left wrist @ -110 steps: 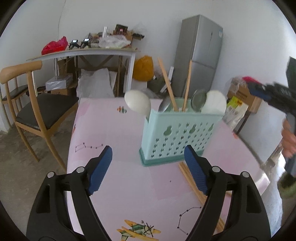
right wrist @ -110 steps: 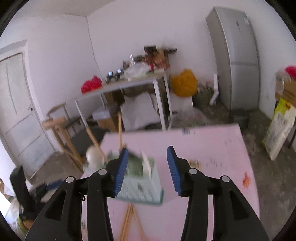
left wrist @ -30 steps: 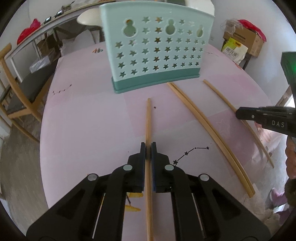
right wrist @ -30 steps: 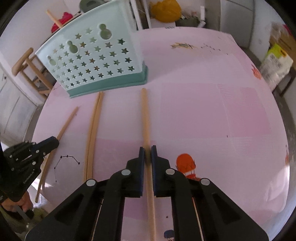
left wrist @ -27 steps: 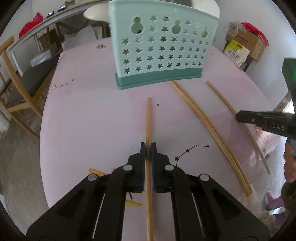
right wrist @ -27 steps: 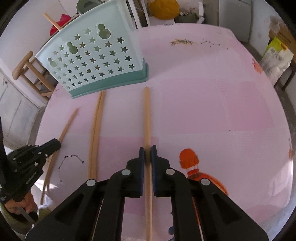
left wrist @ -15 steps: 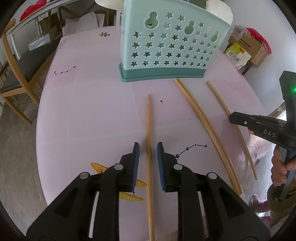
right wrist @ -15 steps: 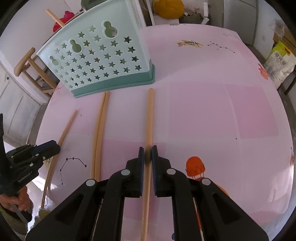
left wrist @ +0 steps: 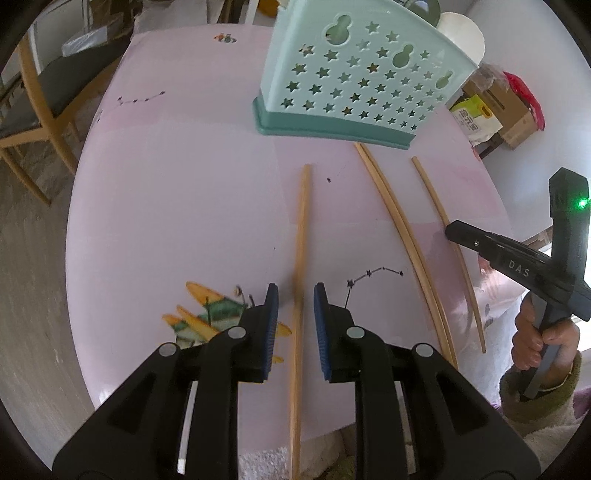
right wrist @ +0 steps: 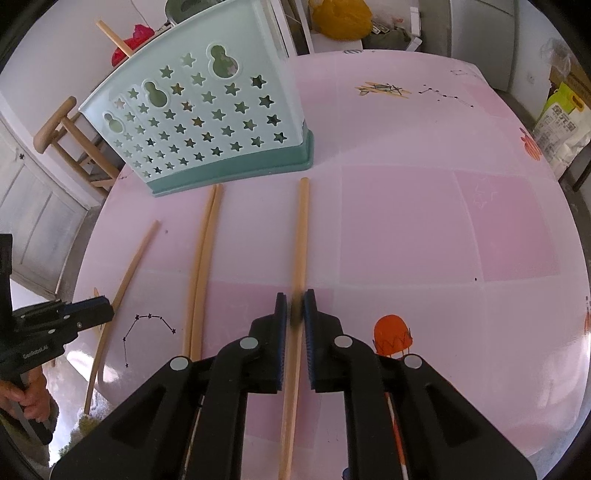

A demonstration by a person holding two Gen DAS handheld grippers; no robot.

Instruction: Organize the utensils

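Note:
A mint-green utensil basket (left wrist: 354, 74) with star holes stands on the pink table (left wrist: 184, 192); it also shows in the right wrist view (right wrist: 207, 122). Several wooden chopsticks lie in front of it. My left gripper (left wrist: 294, 295) is open, its jaws either side of one chopstick (left wrist: 303, 221) that lies on the table. My right gripper (right wrist: 294, 308) has opened slightly around another chopstick (right wrist: 300, 236); its pads stand just off the stick. A pair of chopsticks (right wrist: 203, 251) and a single one (right wrist: 129, 269) lie between the two grippers.
A wooden chair (left wrist: 33, 103) stands left of the table. Boxes and bags (left wrist: 495, 107) sit on the floor at the right. A yellow sack (right wrist: 340, 18) and a fridge are behind the table. The table edge is close below both grippers.
My left gripper has opened wider and let go of its chopstick, which now lies on the table. My right gripper has begun to open around its chopstick. Both have pulled back slightly.

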